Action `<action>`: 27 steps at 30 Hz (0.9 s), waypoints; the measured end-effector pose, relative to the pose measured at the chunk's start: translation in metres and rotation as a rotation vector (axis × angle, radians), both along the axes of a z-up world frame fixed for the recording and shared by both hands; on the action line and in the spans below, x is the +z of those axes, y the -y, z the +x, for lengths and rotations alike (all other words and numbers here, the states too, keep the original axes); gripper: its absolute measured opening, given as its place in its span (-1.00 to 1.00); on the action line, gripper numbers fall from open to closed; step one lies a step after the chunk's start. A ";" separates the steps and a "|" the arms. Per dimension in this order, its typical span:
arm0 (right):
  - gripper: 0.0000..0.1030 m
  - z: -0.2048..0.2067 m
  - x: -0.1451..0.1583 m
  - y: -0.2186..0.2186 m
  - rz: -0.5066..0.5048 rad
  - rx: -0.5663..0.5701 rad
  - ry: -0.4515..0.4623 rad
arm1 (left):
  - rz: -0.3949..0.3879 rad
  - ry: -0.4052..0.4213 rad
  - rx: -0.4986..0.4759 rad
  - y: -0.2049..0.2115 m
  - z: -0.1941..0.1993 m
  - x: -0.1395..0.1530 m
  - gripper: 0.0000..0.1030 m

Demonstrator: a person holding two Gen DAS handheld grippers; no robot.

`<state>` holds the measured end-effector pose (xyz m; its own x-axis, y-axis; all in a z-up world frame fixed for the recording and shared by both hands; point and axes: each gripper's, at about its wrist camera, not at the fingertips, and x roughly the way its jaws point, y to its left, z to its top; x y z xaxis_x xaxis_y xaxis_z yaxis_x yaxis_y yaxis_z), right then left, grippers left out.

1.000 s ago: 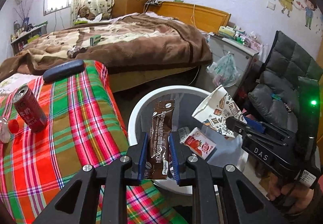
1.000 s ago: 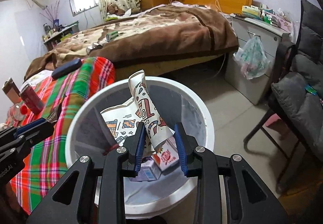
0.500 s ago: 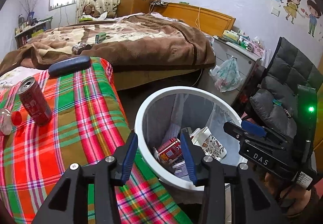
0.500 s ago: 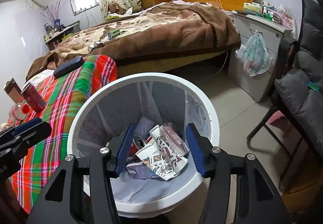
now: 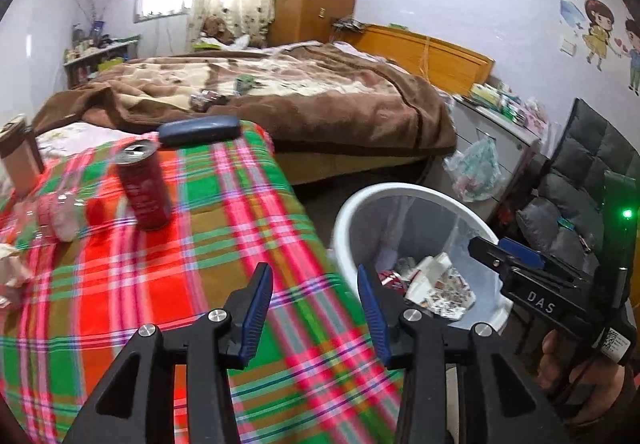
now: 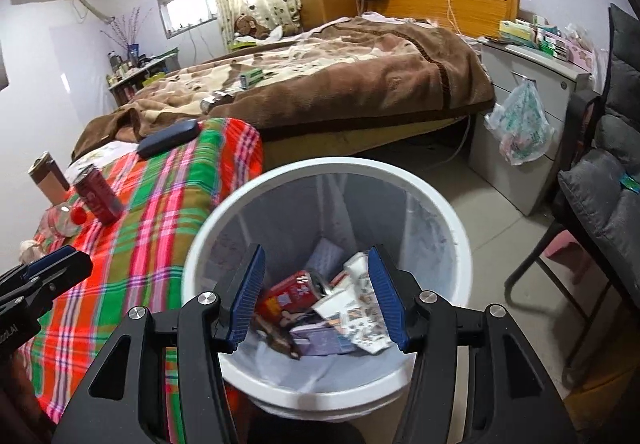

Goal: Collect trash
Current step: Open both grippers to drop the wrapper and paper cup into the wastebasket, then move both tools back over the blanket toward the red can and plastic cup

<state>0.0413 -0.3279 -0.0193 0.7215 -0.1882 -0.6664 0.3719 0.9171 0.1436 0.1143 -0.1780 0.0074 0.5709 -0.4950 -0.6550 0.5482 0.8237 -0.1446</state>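
1. I am looking along two hand-held grippers in a bedroom. The left hand-held gripper (image 5: 316,308) is spread with nothing between its blue pads; it has just let go. It hangs over the edge of a bench covered in a red, green and pink plaid cloth (image 5: 168,284).

2. The right hand-held gripper (image 6: 316,296) is also spread and empty, its jaws having just opened. It hangs directly above the white trash bin (image 6: 452,228), which holds wrappers, a small carton and a crushed can.

3. The next piece of trash, I judge, is the red drink can (image 5: 144,188). From the left hand-held gripper it lies at about 10 o'clock, well apart, further back on the cloth.

4. The can stands upright, its long axis vertical, its opened top pointing at the ceiling.

5. The left hand-held gripper is the nearer one; the right is over the bin, on the far side from the can.

6. Just beside the can, at its 9 o'clock, a clear bottle with a red cap (image 5: 60,212) lies on its side, blurred.
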 end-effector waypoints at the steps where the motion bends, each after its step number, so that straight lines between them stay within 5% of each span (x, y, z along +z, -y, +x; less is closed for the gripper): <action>1: 0.07 0.001 0.001 -0.003 -0.001 0.007 0.003 | -0.002 0.002 0.009 -0.005 0.000 0.001 -0.15; 27: 0.07 0.059 0.017 -0.112 -0.043 0.336 0.055 | 0.009 0.043 0.357 -0.181 0.020 0.005 -0.13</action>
<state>0.1006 -0.2154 -0.0027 0.7825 0.0386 -0.6215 0.0408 0.9927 0.1132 0.1345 0.0034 0.0121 0.7343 -0.2538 -0.6296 0.2310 0.9656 -0.1198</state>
